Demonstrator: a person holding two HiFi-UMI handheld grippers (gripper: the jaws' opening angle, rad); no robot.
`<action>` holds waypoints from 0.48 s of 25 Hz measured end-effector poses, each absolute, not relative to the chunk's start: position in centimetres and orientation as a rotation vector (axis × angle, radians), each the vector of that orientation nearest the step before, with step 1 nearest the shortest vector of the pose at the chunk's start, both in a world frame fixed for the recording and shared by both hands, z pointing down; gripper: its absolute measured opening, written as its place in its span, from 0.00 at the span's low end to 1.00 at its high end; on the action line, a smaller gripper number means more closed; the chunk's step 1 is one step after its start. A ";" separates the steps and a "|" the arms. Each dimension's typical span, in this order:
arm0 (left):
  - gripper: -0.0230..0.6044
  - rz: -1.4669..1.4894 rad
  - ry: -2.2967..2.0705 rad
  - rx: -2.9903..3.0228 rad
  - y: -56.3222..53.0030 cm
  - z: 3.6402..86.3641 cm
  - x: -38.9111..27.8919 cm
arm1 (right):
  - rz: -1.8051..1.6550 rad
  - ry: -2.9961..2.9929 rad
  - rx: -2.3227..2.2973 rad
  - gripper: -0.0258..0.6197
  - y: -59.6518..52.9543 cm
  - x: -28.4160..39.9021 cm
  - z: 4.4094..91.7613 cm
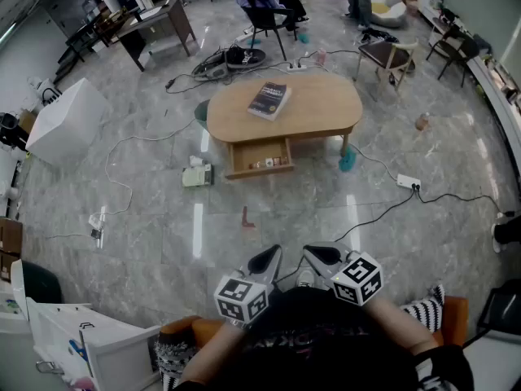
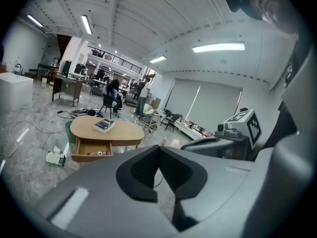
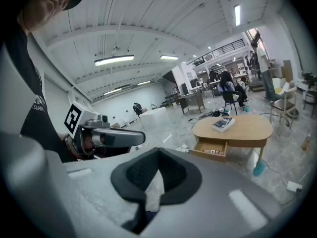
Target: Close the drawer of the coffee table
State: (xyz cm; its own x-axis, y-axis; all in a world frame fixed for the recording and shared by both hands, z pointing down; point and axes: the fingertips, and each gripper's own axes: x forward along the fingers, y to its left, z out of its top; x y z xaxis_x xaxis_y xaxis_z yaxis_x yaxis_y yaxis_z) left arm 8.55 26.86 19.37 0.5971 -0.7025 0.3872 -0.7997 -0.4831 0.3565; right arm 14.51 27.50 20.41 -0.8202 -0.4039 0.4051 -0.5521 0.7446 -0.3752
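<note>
Drawer [image 1: 259, 155] is standing pulled open under the front edge of one oval wooden bench [image 1: 326, 104], showing a row of small items inside. One dark book [image 1: 269, 100] is lying on top, its cover print too small to read. Well apart across the marble floor [image 1: 456, 161], two claws, left [image 1: 269, 259] and right [image 1: 319, 255], are hanging fully closed and empty.

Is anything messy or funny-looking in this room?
Yes. The coffee table has its drawer hanging open, with small things inside. Cables snake loosely over the floor, and a small white box lies beside the drawer.
</note>
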 end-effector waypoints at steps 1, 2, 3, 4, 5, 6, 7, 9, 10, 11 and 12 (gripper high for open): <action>0.03 0.256 -1.190 2.324 26.8 19.3 8.6 | 0.705 -2.648 0.744 0.04 27.5 14.5 20.4; 0.03 0.256 -1.190 2.326 26.8 19.2 8.6 | 0.704 -2.648 0.743 0.04 27.5 14.5 20.3; 0.03 0.257 -1.189 2.327 26.8 19.2 8.6 | 0.703 -2.648 0.743 0.04 27.5 14.5 20.3; 0.03 0.257 -1.189 2.328 26.8 19.1 8.6 | 0.702 -2.648 0.743 0.04 27.5 14.5 20.3; 0.03 0.258 -1.188 2.329 26.8 19.1 8.6 | 0.701 -2.648 0.743 0.04 27.5 14.5 20.3; 0.03 0.258 -1.187 2.330 26.8 19.1 8.7 | 0.701 -2.649 0.743 0.04 27.5 14.5 20.3; 0.03 0.259 -1.185 2.331 26.8 19.1 8.7 | 0.701 -2.649 0.743 0.04 27.5 14.5 20.3; 0.03 0.260 -1.180 2.334 26.8 19.2 8.9 | 0.701 -2.648 0.745 0.04 27.5 14.6 20.4; 0.03 0.260 -1.179 2.334 26.7 19.3 9.0 | 0.700 -2.646 0.745 0.04 27.5 14.6 20.5; 0.03 0.260 -1.177 2.334 26.7 19.4 9.0 | 0.698 -2.647 0.746 0.04 27.5 14.6 20.5; 0.03 0.259 -1.175 2.334 26.7 19.4 9.0 | 0.696 -2.652 0.746 0.04 27.4 14.6 20.4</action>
State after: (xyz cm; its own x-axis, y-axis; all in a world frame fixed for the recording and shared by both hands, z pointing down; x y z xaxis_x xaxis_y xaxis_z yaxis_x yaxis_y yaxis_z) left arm 9.00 26.68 19.41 0.6072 -0.6953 0.3845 -0.7926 -0.4956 0.3553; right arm 14.62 27.41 20.43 -0.8204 -0.4070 0.4016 -0.5517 0.7479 -0.3691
